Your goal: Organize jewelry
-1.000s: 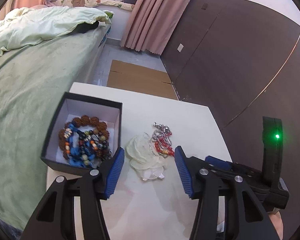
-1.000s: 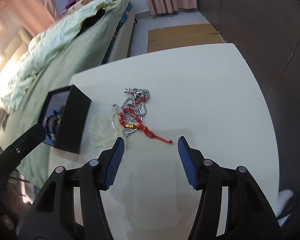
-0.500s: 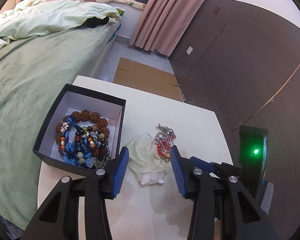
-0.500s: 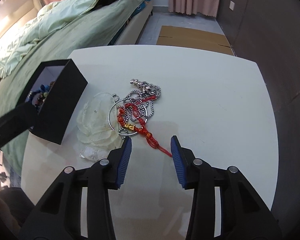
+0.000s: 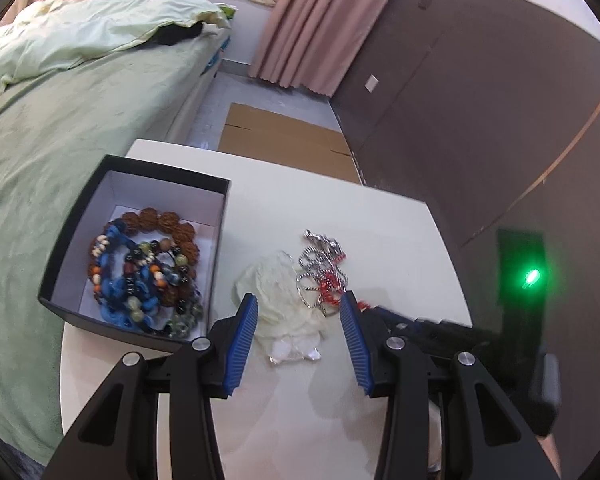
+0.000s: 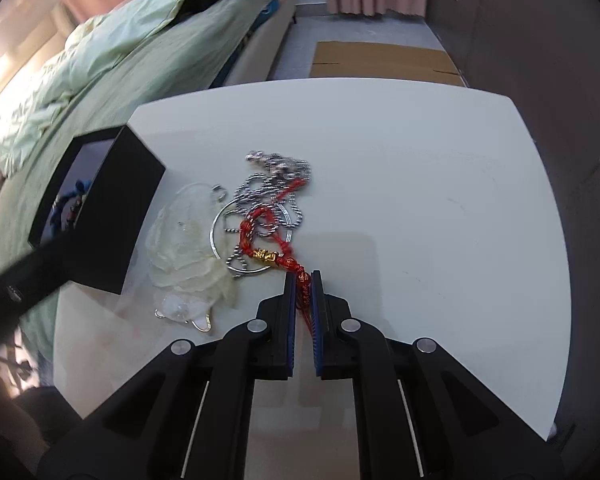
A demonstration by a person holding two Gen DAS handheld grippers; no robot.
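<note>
The bed (image 5: 60, 120) sat alongside the white table (image 6: 420, 160). On the table, the black box (image 5: 140, 240) held beaded bracelets (image 5: 144, 276). Just beside it lay a pale pouch (image 6: 184, 256), then the tangled silver chains (image 6: 276, 192). The right gripper (image 6: 302, 280) was clamped on the red cord (image 6: 276, 248); the left gripper (image 5: 298, 316) hung released.

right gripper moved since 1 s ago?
Yes. The right gripper advanced toward the jewelry pile on the white table, and its jaws closed from wide open onto the red cord.
</note>
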